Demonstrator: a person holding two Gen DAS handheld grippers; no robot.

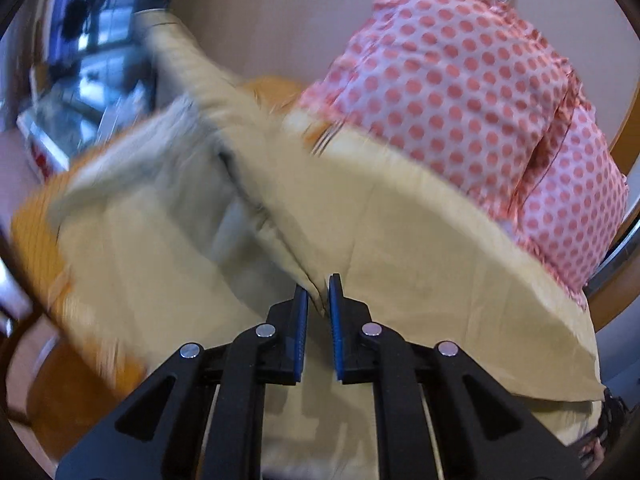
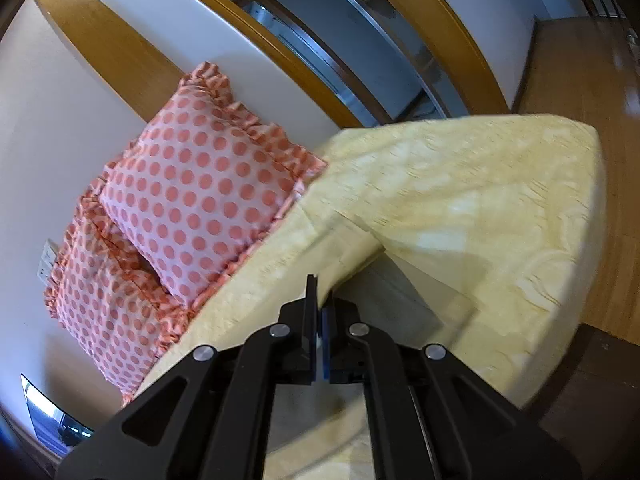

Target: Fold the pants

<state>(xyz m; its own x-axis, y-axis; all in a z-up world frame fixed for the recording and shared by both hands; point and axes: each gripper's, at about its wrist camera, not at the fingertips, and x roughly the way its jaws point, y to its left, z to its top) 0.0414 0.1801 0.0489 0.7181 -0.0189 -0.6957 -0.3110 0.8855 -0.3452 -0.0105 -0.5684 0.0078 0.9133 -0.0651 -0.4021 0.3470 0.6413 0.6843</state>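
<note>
The beige pants (image 1: 360,216) hang lifted and spread in the left wrist view, blurred with motion, one leg trailing up to the far left. My left gripper (image 1: 319,296) is shut on a fold of their fabric. In the right wrist view my right gripper (image 2: 319,296) is shut on another edge of the pants (image 2: 320,240), a pale band of cloth that runs up and right from the jaws above the bed.
A bed with a yellow patterned cover (image 2: 480,200) lies below. Two pink polka-dot pillows (image 2: 192,200) lean on the wall at its head, also in the left wrist view (image 1: 480,92). An orange blanket (image 1: 36,232) lies at the left. Wooden floor (image 2: 580,72) lies beyond the bed.
</note>
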